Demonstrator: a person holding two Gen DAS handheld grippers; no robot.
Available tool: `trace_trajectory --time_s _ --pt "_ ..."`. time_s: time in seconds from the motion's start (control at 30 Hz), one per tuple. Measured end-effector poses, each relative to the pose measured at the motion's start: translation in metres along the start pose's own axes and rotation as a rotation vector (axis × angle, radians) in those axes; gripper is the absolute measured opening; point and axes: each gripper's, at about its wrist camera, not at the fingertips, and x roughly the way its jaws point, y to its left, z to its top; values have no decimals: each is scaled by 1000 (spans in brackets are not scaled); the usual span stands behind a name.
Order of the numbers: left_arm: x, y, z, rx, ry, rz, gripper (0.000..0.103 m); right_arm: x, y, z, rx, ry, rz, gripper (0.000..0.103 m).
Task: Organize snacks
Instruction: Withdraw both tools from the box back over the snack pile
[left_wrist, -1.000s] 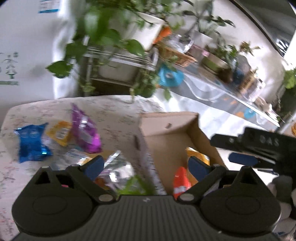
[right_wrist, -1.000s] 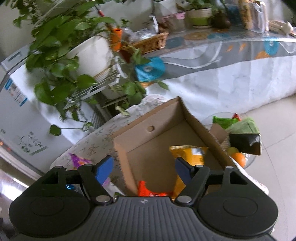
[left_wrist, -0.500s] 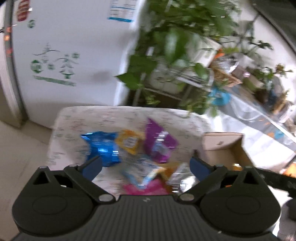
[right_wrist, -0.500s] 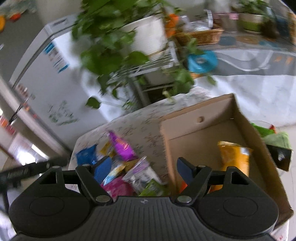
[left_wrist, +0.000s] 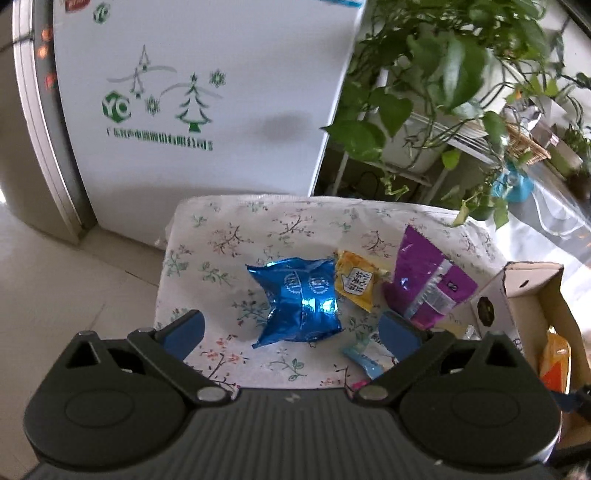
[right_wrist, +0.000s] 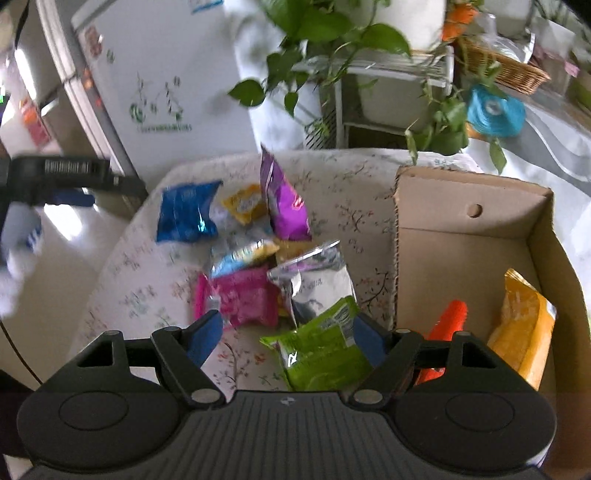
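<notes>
Several snack packets lie on a floral-cloth table (left_wrist: 229, 240). A blue foil bag (left_wrist: 299, 301) sits between the fingers of my open, empty left gripper (left_wrist: 291, 332), just above it. A yellow packet (left_wrist: 356, 282) and a purple bag (left_wrist: 424, 280) lie to its right. My right gripper (right_wrist: 286, 336) is open and empty over a green bag (right_wrist: 321, 347), beside a pink bag (right_wrist: 240, 299) and a silver bag (right_wrist: 314, 284). The cardboard box (right_wrist: 461, 236) on the right holds an orange-yellow bag (right_wrist: 524, 325) and a red-orange packet (right_wrist: 447, 325).
A white fridge (left_wrist: 199, 96) stands behind the table. Potted plants on a metal rack (right_wrist: 369, 66) hang over the far edge. A counter with a wicker basket (right_wrist: 506, 70) is at the back right. The left gripper's body (right_wrist: 62, 177) shows at left in the right wrist view.
Both grippers have swung left from the box toward the snack pile. The left one now hovers over the blue bag, the right one over the green bag. Both stayed open.
</notes>
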Motion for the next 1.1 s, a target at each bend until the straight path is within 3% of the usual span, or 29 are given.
trace_trajectory --time_s 0.2,0.6,0.77,0.93,1.0,1.1 --pt "27 7 1 -56 56 -20 100 16 6 -2 -50 8 -59 82" --pt "58 -8 8 -47 54 -38 100 50 11 -4 -90 81 -110 81" --pt "69 -7 10 -56 59 -22 100 55 12 -5 -39 120 -44 83" --pt "78 -2 9 -80 84 -21 100 54 13 -8 65 187 163 82" --pt "79 1 9 -98 89 -23 100 49 16 -7 54 173 155 82" --pt "81 1 9 -113 94 -43 100 41 19 -4 55 164 70 82"
